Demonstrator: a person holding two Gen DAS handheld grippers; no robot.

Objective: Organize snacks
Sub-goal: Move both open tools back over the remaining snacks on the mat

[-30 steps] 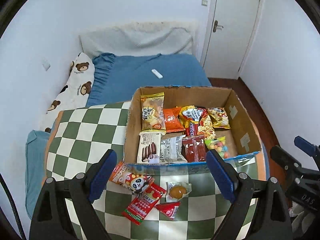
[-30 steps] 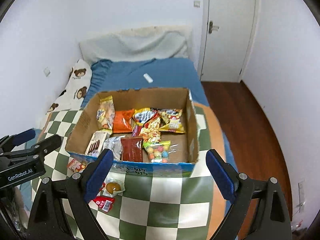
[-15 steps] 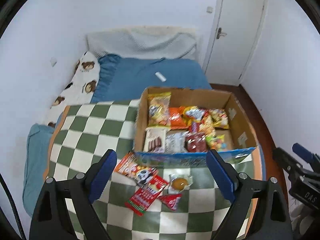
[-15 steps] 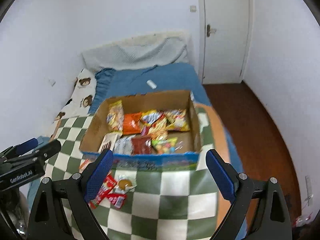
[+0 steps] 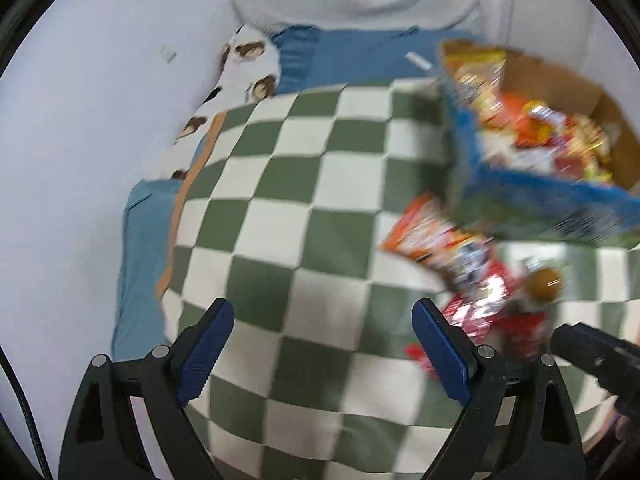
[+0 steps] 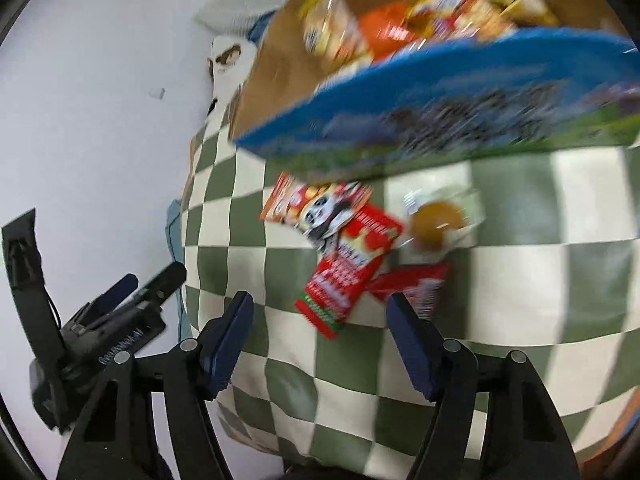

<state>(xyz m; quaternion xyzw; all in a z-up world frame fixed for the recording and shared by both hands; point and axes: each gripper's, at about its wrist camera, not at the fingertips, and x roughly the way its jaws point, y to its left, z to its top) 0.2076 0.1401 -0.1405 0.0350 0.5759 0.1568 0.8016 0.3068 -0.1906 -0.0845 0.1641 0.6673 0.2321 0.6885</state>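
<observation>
A cardboard box (image 6: 440, 112) with a blue printed front holds several snack packets; it also shows at the right of the left wrist view (image 5: 552, 196). In front of it lie a panda packet (image 6: 320, 208), a long red packet (image 6: 348, 268), a small red packet (image 6: 416, 284) and a round brown cake in clear wrap (image 6: 436, 220). My right gripper (image 6: 320, 328) is open, just short of the long red packet. My left gripper (image 5: 324, 344) is open and empty over bare cloth, left of the loose packets (image 5: 480, 280). Both views are blurred.
A green and white checkered cloth (image 5: 304, 184) covers the table. Behind it stand a blue bed (image 5: 360, 56) with a bear-print pillow (image 5: 244, 60) and a white wall. The left gripper's body shows at the left of the right wrist view (image 6: 104, 320).
Both grippers have dropped low and close to the table. The left view has swung left, away from the box. The right gripper has come close to the loose packets.
</observation>
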